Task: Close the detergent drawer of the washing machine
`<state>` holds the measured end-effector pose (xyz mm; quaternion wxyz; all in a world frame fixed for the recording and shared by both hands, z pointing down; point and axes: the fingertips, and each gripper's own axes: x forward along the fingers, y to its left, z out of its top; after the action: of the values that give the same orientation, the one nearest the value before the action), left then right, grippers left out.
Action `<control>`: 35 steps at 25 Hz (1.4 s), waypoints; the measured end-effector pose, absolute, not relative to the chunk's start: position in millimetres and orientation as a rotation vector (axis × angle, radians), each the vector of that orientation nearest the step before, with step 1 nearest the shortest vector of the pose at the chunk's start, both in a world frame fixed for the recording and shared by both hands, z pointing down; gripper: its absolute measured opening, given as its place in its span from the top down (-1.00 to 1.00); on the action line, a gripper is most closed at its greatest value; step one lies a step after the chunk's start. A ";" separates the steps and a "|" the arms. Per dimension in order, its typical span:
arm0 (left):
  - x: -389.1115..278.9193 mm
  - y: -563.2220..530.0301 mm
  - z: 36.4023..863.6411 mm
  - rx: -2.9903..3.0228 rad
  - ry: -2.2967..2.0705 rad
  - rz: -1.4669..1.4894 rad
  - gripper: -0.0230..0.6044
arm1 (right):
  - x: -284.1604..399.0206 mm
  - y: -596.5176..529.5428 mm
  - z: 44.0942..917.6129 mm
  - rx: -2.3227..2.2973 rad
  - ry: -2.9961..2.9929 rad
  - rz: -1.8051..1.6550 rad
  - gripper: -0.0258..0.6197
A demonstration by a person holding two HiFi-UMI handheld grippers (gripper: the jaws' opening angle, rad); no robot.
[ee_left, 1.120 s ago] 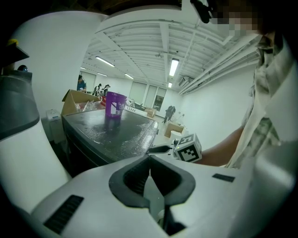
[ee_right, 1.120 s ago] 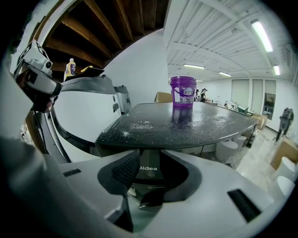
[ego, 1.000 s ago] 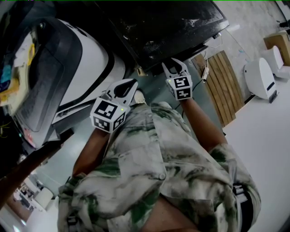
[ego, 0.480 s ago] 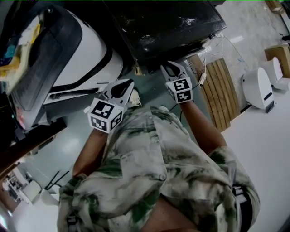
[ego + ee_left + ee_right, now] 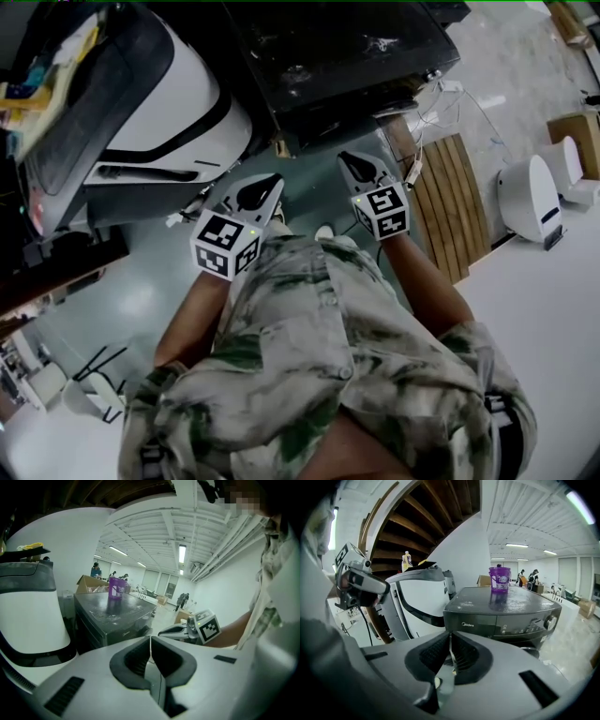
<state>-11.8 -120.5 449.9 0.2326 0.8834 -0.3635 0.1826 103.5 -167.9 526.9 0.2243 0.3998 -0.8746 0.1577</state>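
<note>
The dark washing machine (image 5: 347, 56) (image 5: 501, 616) stands ahead of me with a purple cup (image 5: 499, 579) on its lid. Its front panel by the logo (image 5: 471, 623) looks flush, with no drawer sticking out. Both grippers hover over the floor, short of the machine's front and apart from it. My right gripper (image 5: 361, 169) (image 5: 450, 639) is closing, its pads nearly meeting with nothing between them. My left gripper (image 5: 258, 192) (image 5: 150, 641) is shut and empty. From the left gripper view the machine (image 5: 112, 616) and the right gripper (image 5: 187, 631) both show.
A large white appliance (image 5: 159, 103) with a dark lid stands left of the washing machine. A slatted wooden pallet (image 5: 459, 197) and cables (image 5: 441, 103) lie to the right, with a white device (image 5: 530, 192) beyond. People stand far across the hall.
Both grippers have drawn back from the washing machine's front toward my body. The right jaws, open a second ago, have come together.
</note>
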 end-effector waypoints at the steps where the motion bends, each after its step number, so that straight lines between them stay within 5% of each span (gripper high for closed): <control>1: -8.5 -115.0 450.0 2.424 -1.002 0.496 0.84 | 105.4 -159.9 523.7 1.087 -2.418 0.444 0.81; 35: 38.8 26.9 440.4 2.420 -0.995 0.474 0.85 | 139.4 9.2 430.2 0.926 -2.572 0.402 0.85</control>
<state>38.8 26.9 440.4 0.2388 0.8837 -0.3634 0.1731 139.4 9.2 430.2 0.1882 0.3293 -0.9141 0.1431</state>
